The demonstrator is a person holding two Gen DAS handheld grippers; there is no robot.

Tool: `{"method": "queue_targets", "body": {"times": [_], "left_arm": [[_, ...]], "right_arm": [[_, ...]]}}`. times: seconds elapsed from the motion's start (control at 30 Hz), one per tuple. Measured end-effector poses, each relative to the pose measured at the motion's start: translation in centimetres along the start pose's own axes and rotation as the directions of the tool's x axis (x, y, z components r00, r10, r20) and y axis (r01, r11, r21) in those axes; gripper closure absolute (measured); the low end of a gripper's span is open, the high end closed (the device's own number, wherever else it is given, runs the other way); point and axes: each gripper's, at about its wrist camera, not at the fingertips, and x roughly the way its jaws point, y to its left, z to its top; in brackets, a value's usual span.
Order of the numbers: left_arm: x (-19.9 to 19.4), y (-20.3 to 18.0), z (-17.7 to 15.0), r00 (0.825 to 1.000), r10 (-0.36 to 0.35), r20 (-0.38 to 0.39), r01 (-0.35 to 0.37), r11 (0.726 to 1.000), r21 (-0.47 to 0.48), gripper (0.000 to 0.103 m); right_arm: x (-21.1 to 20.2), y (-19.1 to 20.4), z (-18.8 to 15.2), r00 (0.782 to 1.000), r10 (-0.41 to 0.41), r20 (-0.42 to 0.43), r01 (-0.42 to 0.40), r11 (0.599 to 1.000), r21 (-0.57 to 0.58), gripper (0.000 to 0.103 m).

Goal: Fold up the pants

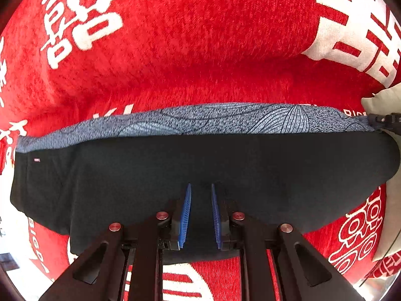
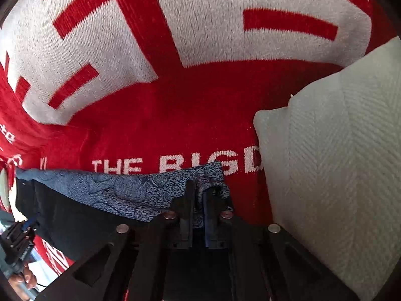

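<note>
The pants [image 1: 175, 173] are black with a blue-grey patterned band [image 1: 200, 120] along the far edge, spread across a red blanket. My left gripper [image 1: 201, 188] hovers over the black cloth, its blue pads apart with nothing between them. My right gripper [image 2: 199, 188] is shut on the patterned edge of the pants [image 2: 125, 190] at their right end, and it shows at the right edge of the left wrist view [image 1: 383, 121]. The left gripper shows at the lower left of the right wrist view [image 2: 20, 238].
A red blanket [image 1: 200, 50] with white lettering covers the surface and rises behind. A pale herringbone cushion [image 2: 338, 175] stands close on the right of the right gripper.
</note>
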Motion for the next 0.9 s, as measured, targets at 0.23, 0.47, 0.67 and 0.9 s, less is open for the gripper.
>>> {"method": "queue_targets", "body": {"times": [0.23, 0.47, 0.67, 0.9], "left_arm": [[-0.5, -1.0, 1.4, 0.999, 0.015, 0.046, -0.016, 1.0, 0.027, 0.035], [2.6, -2.0, 1.0, 0.998, 0.064, -0.013, -0.063, 0.994, 0.084, 0.035], [1.2, 2.0, -1.4, 0.998, 0.052, -0.024, -0.051, 0.998, 0.044, 0.035], [-1.2, 9.1, -2.7, 0.993, 0.12, 0.009, -0.119, 0.993, -0.02, 0.035]], "right_arm": [[-7.7, 0.8, -2.3, 0.976, 0.009, 0.217, -0.012, 1.0, 0.013, 0.028], [-3.4, 2.0, -5.7, 0.998, 0.005, 0.067, -0.002, 0.999, -0.046, 0.063], [-1.2, 1.2, -9.4, 0.996, -0.092, 0.02, 0.093, 0.994, -0.058, 0.063], [-3.7, 5.2, -13.6, 0.998, 0.06, 0.034, -0.06, 0.998, 0.004, 0.062]]}}
